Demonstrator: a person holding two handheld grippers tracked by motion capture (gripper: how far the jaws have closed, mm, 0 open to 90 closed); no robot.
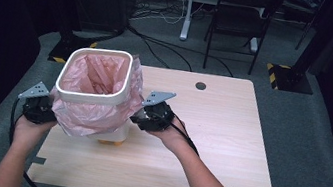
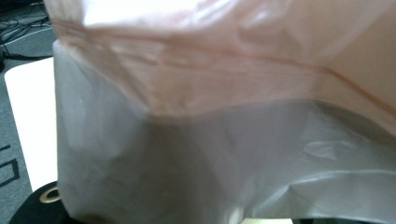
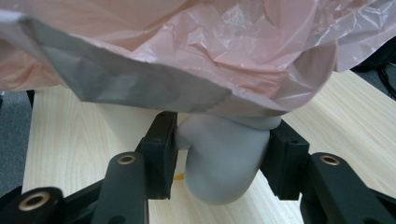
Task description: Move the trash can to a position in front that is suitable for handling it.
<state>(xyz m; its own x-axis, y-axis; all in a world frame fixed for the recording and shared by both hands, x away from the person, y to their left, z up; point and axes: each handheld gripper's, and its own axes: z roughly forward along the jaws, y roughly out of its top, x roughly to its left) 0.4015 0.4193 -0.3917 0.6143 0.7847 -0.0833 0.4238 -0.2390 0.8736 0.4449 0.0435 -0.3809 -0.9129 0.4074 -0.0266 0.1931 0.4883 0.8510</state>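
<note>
Fitting pink liner (image 1: 85,111) over white bin (image 1: 90,96) on worktop (image 1: 219,132): right tongs (image 3: 219,154) clenched on its handle, left tongs (image 1: 41,106) state unclear; next, tugging the overhang down evenly.

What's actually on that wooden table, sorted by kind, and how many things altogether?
White bins: 1
Pink plastic bags lining it: 1
Black hand-held grippers beside it: 2 (left, right)
Total: 4
</note>
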